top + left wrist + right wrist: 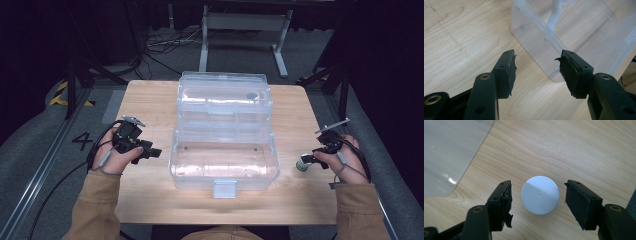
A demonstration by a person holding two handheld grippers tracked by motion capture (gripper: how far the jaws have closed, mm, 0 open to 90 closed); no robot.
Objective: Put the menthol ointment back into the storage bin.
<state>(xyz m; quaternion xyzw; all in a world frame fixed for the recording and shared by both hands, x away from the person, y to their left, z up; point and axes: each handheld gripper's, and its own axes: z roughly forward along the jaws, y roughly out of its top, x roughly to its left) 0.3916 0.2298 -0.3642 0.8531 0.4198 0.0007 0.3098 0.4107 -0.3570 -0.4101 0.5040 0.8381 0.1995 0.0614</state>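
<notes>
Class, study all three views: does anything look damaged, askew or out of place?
Yes. The black pad lining on both tongs is torn: ragged flaps curl off the left tongs' pads and the right tongs' left-hand pad. The white-capped bottle and clear box look fine.

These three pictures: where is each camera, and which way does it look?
High view: above the person's side, looking forward and down on the table; forearms, hands and both grippers show.
Left gripper view: rides the left gripper, looking along its open fingers at the clear box.
Right gripper view: rides the right gripper, looking down on a white cap between open fingers.
All three share the box and table.
</notes>
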